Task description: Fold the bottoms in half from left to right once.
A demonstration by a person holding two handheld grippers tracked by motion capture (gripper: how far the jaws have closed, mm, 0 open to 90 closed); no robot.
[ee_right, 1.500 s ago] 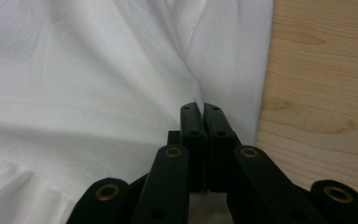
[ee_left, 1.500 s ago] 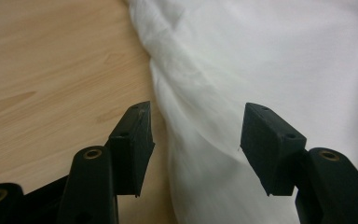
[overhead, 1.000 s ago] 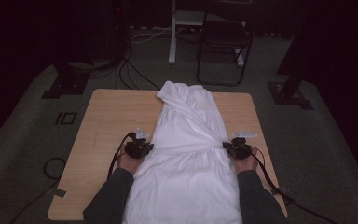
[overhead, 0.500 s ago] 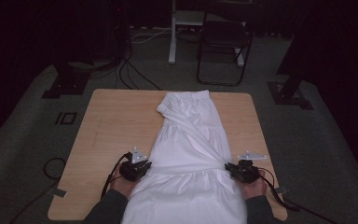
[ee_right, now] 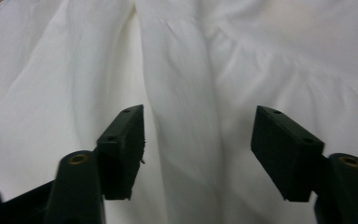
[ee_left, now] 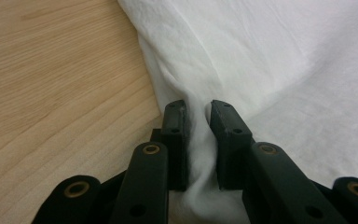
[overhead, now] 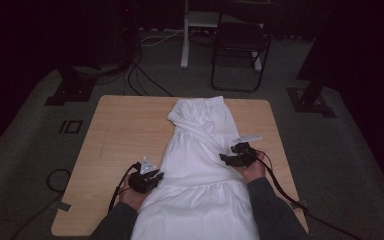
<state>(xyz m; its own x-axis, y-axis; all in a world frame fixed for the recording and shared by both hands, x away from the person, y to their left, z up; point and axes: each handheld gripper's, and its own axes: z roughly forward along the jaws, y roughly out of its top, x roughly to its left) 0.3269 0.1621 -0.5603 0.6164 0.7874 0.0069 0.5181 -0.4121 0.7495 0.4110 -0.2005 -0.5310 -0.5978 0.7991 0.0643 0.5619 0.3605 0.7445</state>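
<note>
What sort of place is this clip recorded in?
Probably a dim lab or recording studio, not a home: a bare light-wood table on grey carpet, black stand feet with loose cables, and a black folding chair behind.

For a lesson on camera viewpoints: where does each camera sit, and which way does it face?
High view: above the person's side, facing forward and down on the table; forearms, both hands.
Left gripper view: on the left gripper, facing the white dress; jaws around a fold.
Right gripper view: on the right gripper, jaws wide apart.
All share the dress.
</note>
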